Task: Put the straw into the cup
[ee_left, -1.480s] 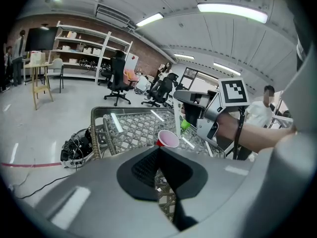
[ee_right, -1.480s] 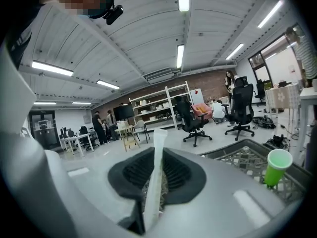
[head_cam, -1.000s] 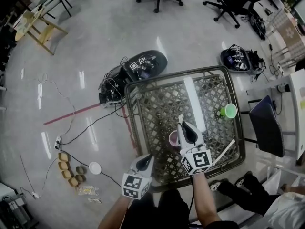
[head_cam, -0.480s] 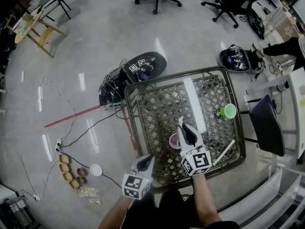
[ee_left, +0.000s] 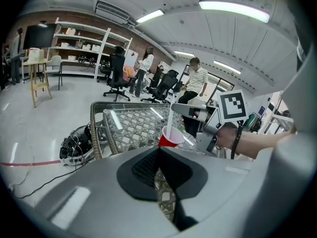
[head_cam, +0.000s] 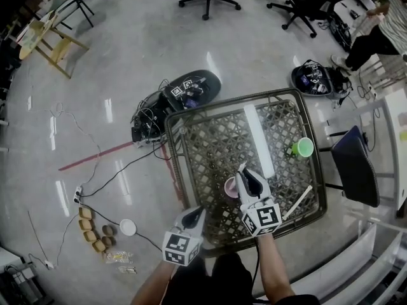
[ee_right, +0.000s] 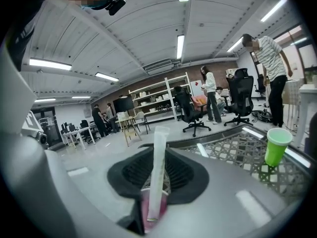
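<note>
A red cup [head_cam: 230,186] stands on the wire-lattice table [head_cam: 176,170], near its front. My right gripper [head_cam: 243,172] hovers just right of and over the cup, shut on a white paper-wrapped straw [ee_right: 159,170]. The straw stands nearly upright between the pads, and its lower end reaches down inside the cup [ee_right: 152,209]. In the left gripper view the straw [ee_left: 170,119] rises out of the cup [ee_left: 171,137] under the right gripper [ee_left: 197,111]. My left gripper [head_cam: 195,214] hangs at the table's front edge, shut and holding nothing.
A green cup [head_cam: 305,147] stands at the table's right edge, and a second white straw [head_cam: 299,203] lies near the front right corner. A dark chair [head_cam: 355,168] is beside the table. Bags and cables [head_cam: 181,93] lie on the floor beyond. People stand in the background.
The straw's top end stood clear above the right gripper's tips before and now shows lower. The right gripper has barely shifted. The left gripper has not moved.
</note>
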Demonstrator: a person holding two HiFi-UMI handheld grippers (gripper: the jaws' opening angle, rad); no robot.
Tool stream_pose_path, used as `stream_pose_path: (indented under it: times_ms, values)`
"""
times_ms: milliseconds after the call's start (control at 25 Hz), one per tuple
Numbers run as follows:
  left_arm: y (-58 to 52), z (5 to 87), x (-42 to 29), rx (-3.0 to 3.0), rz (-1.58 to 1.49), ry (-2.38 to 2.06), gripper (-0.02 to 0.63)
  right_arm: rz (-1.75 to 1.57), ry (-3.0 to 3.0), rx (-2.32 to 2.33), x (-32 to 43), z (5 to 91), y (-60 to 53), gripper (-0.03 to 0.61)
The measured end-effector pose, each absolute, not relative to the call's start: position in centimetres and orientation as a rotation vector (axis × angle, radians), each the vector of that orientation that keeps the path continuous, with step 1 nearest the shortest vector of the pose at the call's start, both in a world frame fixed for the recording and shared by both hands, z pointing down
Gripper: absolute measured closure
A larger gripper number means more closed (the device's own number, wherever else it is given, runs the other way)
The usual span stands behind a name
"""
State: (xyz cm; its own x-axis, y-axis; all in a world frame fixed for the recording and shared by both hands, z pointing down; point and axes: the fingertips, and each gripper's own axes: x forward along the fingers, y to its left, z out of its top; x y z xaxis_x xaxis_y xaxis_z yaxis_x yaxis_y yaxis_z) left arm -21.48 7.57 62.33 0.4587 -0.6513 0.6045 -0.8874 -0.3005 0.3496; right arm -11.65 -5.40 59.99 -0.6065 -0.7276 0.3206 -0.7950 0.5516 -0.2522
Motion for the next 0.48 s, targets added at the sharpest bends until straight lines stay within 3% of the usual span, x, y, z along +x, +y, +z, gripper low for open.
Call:
stream_pose_path:
  times_ms: [480]
  values:
    - [7.9, 61.7, -20.8, 2.076, 0.456, -1.274, 0.607, 0.589, -2.615, 1.248, -11.5, 60.0, -3.8, 0.491]
